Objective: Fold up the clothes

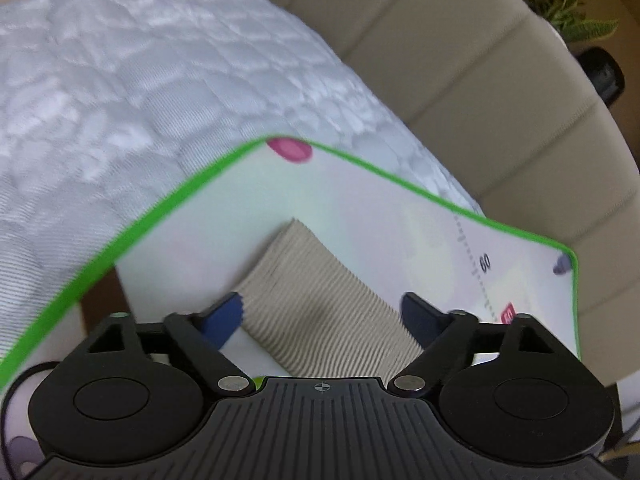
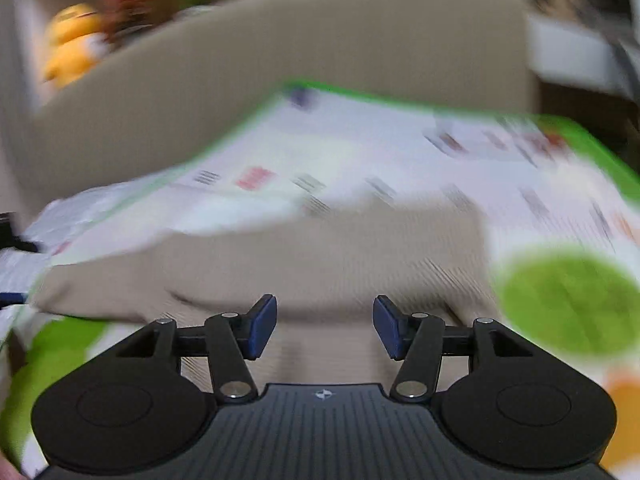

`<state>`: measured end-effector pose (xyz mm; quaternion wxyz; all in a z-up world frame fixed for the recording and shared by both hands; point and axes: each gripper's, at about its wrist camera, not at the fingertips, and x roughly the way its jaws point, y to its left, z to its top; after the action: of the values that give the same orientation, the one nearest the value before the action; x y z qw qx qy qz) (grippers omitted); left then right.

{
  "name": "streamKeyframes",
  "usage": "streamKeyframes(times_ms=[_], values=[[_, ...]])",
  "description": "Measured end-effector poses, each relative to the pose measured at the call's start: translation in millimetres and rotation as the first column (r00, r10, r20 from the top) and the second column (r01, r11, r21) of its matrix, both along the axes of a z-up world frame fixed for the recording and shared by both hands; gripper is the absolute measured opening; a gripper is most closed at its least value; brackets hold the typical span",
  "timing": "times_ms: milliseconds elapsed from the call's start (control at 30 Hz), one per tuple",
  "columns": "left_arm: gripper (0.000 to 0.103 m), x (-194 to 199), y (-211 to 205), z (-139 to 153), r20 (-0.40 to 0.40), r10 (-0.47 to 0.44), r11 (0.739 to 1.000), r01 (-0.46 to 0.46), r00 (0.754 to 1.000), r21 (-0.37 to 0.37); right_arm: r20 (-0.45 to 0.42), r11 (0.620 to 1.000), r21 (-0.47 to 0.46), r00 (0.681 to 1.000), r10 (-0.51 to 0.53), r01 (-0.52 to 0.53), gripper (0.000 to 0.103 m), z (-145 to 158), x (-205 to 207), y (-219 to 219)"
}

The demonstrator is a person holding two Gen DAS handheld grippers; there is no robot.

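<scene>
A beige ribbed garment (image 1: 320, 304) lies on a white mat with a green border (image 1: 360, 196). My left gripper (image 1: 324, 312) is open, its blue pads either side of the garment's narrow end, just above it. In the blurred right wrist view the same beige garment (image 2: 320, 248) lies spread across the mat (image 2: 400, 152). My right gripper (image 2: 325, 326) is open and empty, low over the garment's near edge.
The mat rests on a white quilted bed cover (image 1: 140, 100). A beige padded headboard (image 1: 460, 60) rises behind it. A plant (image 1: 576, 12) stands at the far right. Yellow objects (image 2: 72, 52) sit blurred at the back left.
</scene>
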<state>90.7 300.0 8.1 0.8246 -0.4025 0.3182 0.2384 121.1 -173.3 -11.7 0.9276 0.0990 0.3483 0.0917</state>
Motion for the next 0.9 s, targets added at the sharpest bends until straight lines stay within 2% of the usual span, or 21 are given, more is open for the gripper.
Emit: streamKeyframes(times_ms=[100, 167, 200, 233, 267, 433, 500, 567, 600, 633, 733, 833, 900], values=[[0.082, -10, 1, 7, -0.004, 0.026, 0.999, -0.026, 1.000, 0.041, -0.036, 0.985, 0.149, 0.996, -0.082, 0.087, 0.053, -28, -25, -40], [0.082, -13, 2, 4, -0.038, 0.039, 0.998, -0.037, 0.999, 0.059, -0.013, 0.960, 0.255, 0.993, -0.120, 0.120, 0.060, -27, -30, -57], [0.082, -9, 2, 0, -0.059, 0.032, 0.998, -0.029, 0.998, 0.056, -0.005, 0.951, 0.285, 0.992, -0.123, 0.120, 0.065, -27, -30, -61], [0.082, -6, 1, -4, -0.079, 0.025, 0.998, -0.021, 0.997, 0.053, 0.001, 0.944, 0.309, 0.992, -0.123, 0.116, 0.065, -27, -30, -64], [0.082, -2, 0, -8, -0.100, 0.017, 0.998, -0.012, 0.995, 0.054, 0.000, 0.945, 0.306, 0.993, -0.117, 0.112, 0.065, -29, -29, -62], [0.084, 29, -27, -26, -0.222, -0.038, 0.970, 0.090, 0.974, 0.225, 0.028, 0.955, 0.287, 0.995, -0.091, 0.079, 0.067, -24, -30, -57], [0.068, 42, -38, -33, -0.273, -0.054, 0.948, 0.135, 0.961, 0.288, 0.028, 0.947, 0.306, 0.994, -0.110, 0.096, 0.067, -25, -29, -62], [0.023, 49, -45, -33, -0.296, -0.073, 0.933, 0.170, 0.953, 0.316, 0.017, 0.927, 0.349, 0.989, -0.150, 0.134, 0.067, -27, -30, -71], [0.015, 50, -46, -31, -0.295, -0.086, 0.930, 0.182, 0.952, 0.318, 0.011, 0.913, 0.377, 0.985, -0.173, 0.156, 0.067, -29, -31, -78], [0.010, 50, -49, -24, -0.293, -0.091, 0.925, 0.189, 0.952, 0.329, 0.007, 0.894, 0.409, 0.979, -0.203, 0.182, 0.067, -30, -32, -85], [0.009, 52, -57, -3, -0.284, -0.108, 0.908, 0.211, 0.953, 0.362, -0.014, 0.823, 0.510, 0.959, -0.284, 0.251, 0.067, -37, -37, -107], [0.009, 56, -77, 37, -0.232, -0.160, 0.871, 0.248, 0.959, 0.425, -0.047, 0.749, 0.595, 0.943, -0.329, 0.291, 0.067, -47, -39, -123], [0.009, 61, -101, 70, -0.180, -0.224, 0.828, 0.285, 0.958, 0.483, -0.053, 0.739, 0.606, 0.942, -0.331, 0.294, 0.067, -49, -39, -126]])
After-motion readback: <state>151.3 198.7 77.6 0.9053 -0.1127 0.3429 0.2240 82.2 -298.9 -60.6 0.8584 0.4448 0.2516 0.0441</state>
